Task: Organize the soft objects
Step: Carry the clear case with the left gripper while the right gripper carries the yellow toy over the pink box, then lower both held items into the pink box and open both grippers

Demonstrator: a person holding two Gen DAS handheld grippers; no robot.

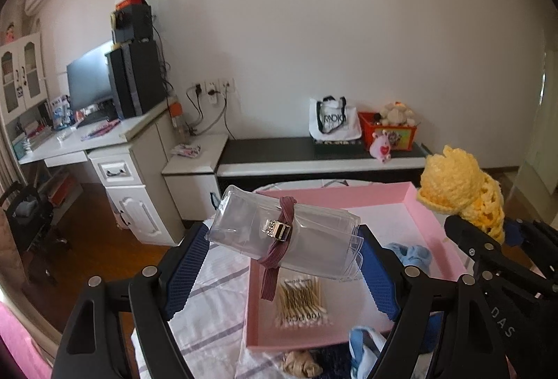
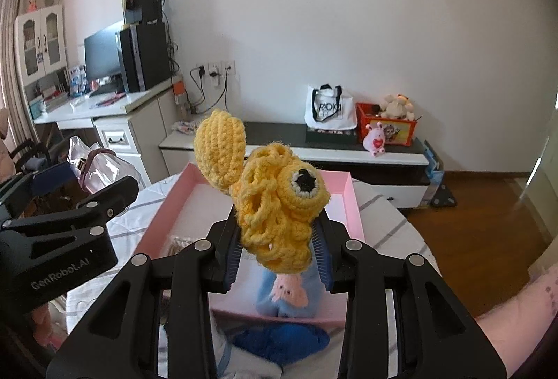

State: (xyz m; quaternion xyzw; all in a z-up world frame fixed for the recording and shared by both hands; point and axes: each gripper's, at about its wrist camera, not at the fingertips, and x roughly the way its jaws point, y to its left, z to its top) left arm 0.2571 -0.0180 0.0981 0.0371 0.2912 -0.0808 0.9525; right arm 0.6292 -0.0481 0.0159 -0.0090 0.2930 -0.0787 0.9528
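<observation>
Counting what lies about: one pink tray [image 1: 411, 194] sits on the worktop [image 1: 209, 309], which is covered by a white cloth with grey stripes. Inside the tray are one packet of cotton swabs [image 1: 302, 300] and one pale blue soft toy [image 2: 289, 295]. Just outside the tray's near wall lie one dark blue knitted piece [image 2: 282, 340], one beige scrunchie [image 1: 301, 366] and one light blue cloth item [image 1: 361, 349].

Each pair of tongs carries one thing. The left tongs [image 1: 284, 239] stand wide, their blue pads pressed on the two ends of one clear plastic pouch [image 1: 314, 243]. A mauve hair band [image 1: 277, 260] with a metal clasp is wrapped around the pouch, its loose end hanging toward the swabs. The pouch is held above the tray's left part.

The right tongs [image 2: 277, 253] stand much narrower, clamped on one yellow crochet toy [image 2: 275, 204] with a single black-and-white eye showing and one flap sticking up to the left. It is held above the tray, over the pale blue toy.

A sleeve [image 2: 523, 309] of the person shows at the lower right of the right wrist view.
</observation>
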